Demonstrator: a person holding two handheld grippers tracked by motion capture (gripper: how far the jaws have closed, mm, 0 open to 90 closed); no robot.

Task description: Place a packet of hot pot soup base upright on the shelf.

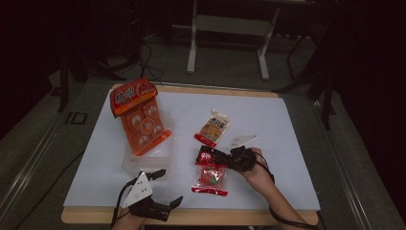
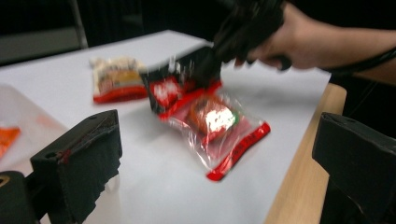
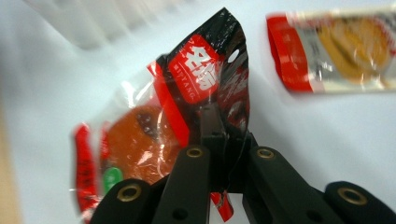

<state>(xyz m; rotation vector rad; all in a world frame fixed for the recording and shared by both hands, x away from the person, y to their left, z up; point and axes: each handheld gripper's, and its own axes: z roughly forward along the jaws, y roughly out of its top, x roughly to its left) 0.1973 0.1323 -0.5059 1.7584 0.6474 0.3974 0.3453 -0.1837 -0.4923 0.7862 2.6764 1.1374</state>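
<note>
Snack packet (image 1: 209, 176) lies before the pouch (image 1: 213, 128) (tray (image 1: 143, 163) left).

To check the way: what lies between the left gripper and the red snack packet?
Only bare white table, in the high view, between left gripper and red snack packet.

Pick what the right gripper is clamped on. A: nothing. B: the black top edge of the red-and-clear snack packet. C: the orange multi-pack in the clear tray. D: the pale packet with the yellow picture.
B: the right gripper is shut on the black top edge of the snack packet, folding that edge up off the table.
</note>
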